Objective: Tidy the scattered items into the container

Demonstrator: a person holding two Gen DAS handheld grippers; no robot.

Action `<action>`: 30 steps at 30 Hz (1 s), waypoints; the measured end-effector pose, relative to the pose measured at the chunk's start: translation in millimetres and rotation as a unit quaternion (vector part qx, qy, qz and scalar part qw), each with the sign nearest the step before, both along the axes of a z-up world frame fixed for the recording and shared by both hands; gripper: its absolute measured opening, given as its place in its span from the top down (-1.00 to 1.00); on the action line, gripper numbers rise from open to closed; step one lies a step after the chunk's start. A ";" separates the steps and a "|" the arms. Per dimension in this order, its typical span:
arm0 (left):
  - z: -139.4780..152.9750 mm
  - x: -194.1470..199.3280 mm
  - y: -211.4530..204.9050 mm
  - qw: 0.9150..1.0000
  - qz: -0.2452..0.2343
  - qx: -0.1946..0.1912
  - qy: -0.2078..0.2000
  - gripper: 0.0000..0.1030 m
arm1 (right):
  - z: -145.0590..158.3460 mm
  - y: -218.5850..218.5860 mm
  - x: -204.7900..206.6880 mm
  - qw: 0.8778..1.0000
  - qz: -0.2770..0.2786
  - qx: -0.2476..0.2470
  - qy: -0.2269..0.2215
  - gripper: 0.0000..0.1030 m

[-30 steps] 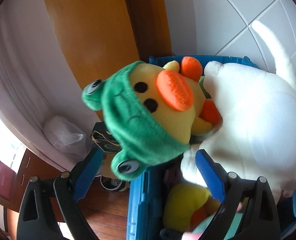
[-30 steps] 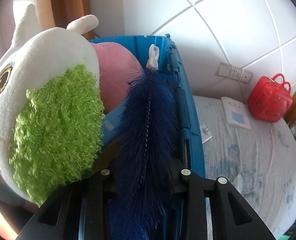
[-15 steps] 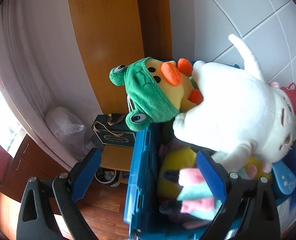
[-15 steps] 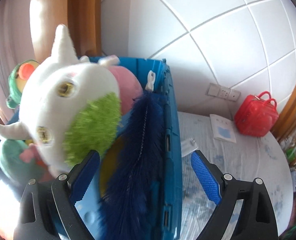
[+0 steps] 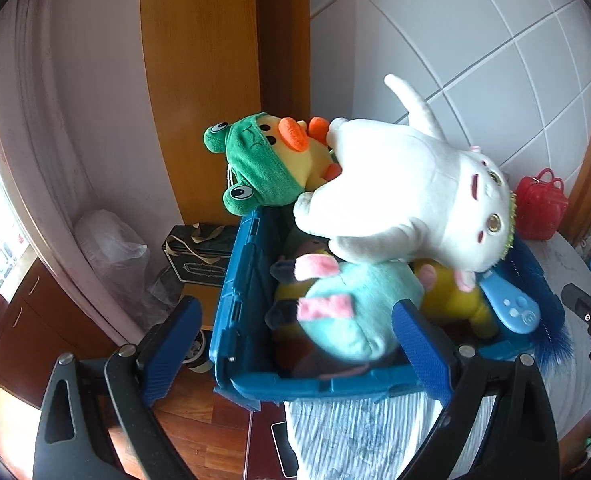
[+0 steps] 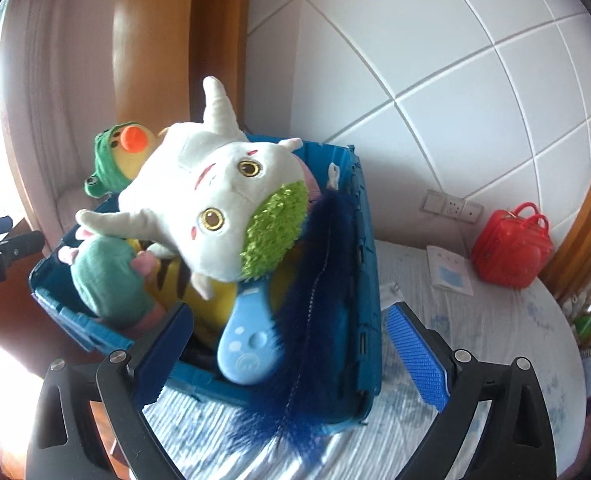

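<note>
A blue crate (image 5: 231, 312) (image 6: 369, 280) stands on the bed, heaped with toys. A white horned plush (image 5: 407, 192) (image 6: 223, 196) lies on top, with a yellow duck in a green frog hood (image 5: 263, 160) (image 6: 123, 152) behind it. A teal plush (image 5: 347, 312) fills the near corner. A dark blue fluffy duster (image 6: 319, 300) and a light blue brush (image 6: 251, 340) hang over the front rim. My left gripper (image 5: 295, 344) is open and empty in front of the crate. My right gripper (image 6: 291, 348) has its jaws opening; the duster lies between them, untouched by the pads.
A red handbag (image 6: 511, 244), a booklet (image 6: 451, 270) and wall sockets (image 6: 451, 206) are on the right, by the striped bed cover (image 6: 475, 340). Left of the crate are a dark gift box (image 5: 199, 256), a plastic bag (image 5: 111, 240) and wooden floor (image 5: 199, 420).
Both grippers have drawn back and up from the crate. The right jaws went from shut on the duster to wide apart, leaving it draped over the rim. The left stayed open.
</note>
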State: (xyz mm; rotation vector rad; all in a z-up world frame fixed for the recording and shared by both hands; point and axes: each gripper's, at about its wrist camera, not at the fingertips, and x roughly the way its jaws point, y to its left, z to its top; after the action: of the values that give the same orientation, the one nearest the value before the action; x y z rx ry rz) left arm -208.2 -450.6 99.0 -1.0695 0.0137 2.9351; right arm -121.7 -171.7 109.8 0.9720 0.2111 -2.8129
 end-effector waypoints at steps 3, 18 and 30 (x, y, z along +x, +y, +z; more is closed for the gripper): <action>-7.9 23.3 4.7 0.999 0.009 0.002 0.033 -0.88 | -6.3 2.6 25.1 0.999 0.007 -0.014 0.030 -0.92; -26.5 94.2 67.4 0.998 -0.027 -0.003 0.048 -0.88 | -31.9 44.9 120.5 0.998 -0.011 -0.010 0.060 -0.99; -31.7 151.0 139.7 0.998 -0.042 -0.015 0.046 -0.88 | -44.2 117.9 189.1 0.997 -0.060 -0.015 0.049 -0.99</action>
State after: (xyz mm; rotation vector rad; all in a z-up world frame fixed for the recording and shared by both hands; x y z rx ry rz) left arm -57.2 -310.9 67.3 -0.9111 0.1011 2.9144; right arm 67.4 -53.8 65.6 0.8676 0.1267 -2.9669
